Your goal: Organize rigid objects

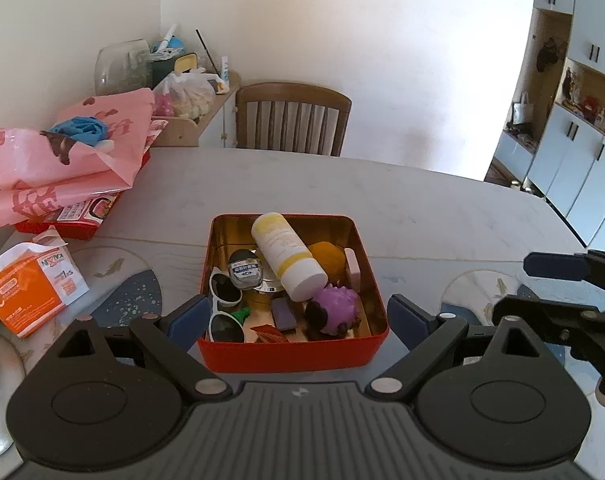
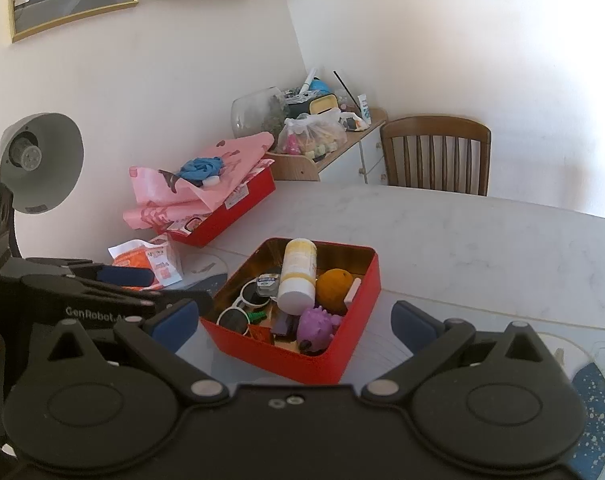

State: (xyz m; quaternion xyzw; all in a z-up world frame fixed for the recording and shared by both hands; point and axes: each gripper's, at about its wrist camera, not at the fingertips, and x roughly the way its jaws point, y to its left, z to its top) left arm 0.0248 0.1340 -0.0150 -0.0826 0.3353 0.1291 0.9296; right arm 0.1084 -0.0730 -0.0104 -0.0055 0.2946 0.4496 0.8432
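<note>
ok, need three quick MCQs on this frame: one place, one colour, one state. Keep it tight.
1. Where is the white bottle?
A. beside the tin
B. lying slanted inside the red tin
C. on the chair

2. What colour is the spiky toy?
A. green
B. orange
C. purple

3. How do the left gripper's jaws stand?
A. wide open, empty
B. shut on the sunglasses
C. shut on the tin

Key: 1 B, the bottle leans across the other items in the tin. 2 C, it is purple in both views. 3 A, both pads stand outside the tin's walls, pressing nothing.
</note>
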